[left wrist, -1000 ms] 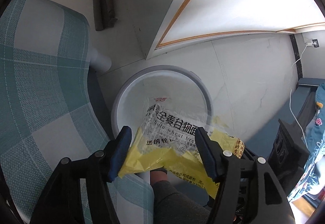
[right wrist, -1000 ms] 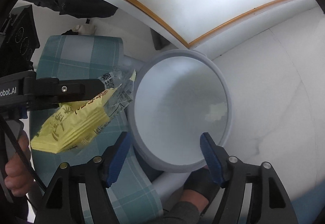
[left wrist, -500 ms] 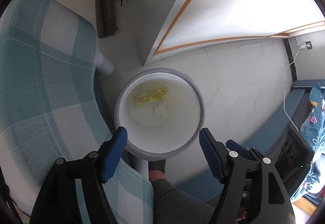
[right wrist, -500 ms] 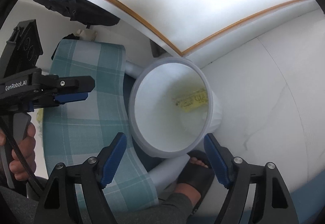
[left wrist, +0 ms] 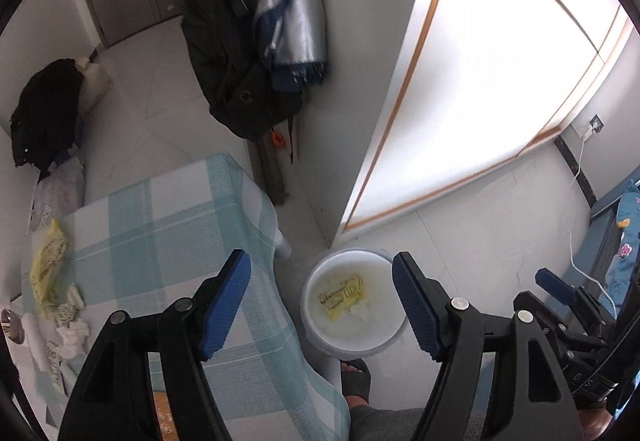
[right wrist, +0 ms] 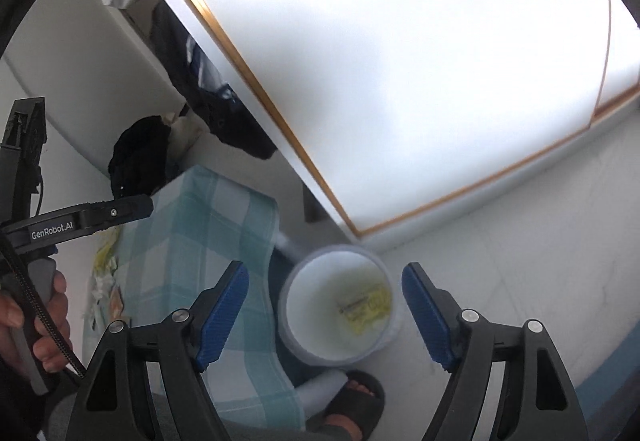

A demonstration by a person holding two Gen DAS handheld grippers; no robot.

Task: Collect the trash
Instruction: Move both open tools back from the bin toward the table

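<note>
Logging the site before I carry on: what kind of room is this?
Probably a small bedroom at home: coats hang on the wall, floral bedding shows at the edge, and a checked-cloth table stands beside a white bin.

Left gripper: black two-finger gripper with blue ribbed pads (left wrist: 322,303), jaws spread wide, empty, raised, pointing down.
Right gripper: matching black gripper with blue pads (right wrist: 325,317), jaws wide apart, empty.
Left hand: bare hand (right wrist: 34,325) wrapped round the grey handle.

Too small to read: print on the yellow wrapper (left wrist: 341,295) in the bin (left wrist: 316,337); blurred in the right view; scraps (left wrist: 60,305) on the table (left wrist: 160,225) cut off.
</note>
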